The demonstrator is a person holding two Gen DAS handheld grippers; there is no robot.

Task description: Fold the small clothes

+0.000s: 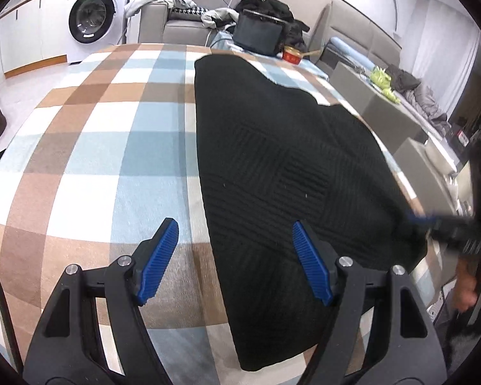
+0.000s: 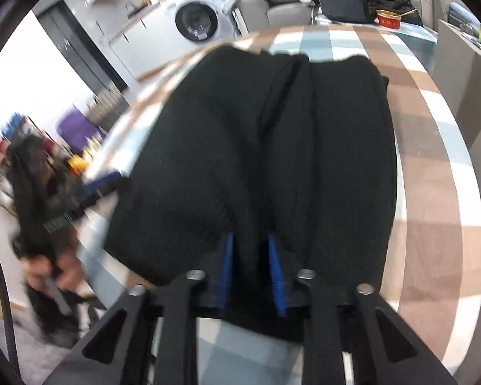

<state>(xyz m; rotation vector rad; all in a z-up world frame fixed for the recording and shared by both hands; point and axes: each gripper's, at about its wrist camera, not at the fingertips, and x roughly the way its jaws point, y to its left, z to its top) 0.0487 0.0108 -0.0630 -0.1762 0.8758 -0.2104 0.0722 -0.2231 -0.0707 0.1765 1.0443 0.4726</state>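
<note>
The left gripper (image 1: 235,261), black-framed with blue ribbed pads, has its jaws spread wide with nothing between them, angled down over the worktop. The right gripper (image 2: 250,276) has its jaws drawn close, pinching a fold of black knitted garment (image 2: 256,147). A bare hand (image 1: 471,284) grips the right gripper's handle.

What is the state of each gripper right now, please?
Left gripper: open, holding nothing.
Right gripper: closed on the black ribbed knit garment.
</note>
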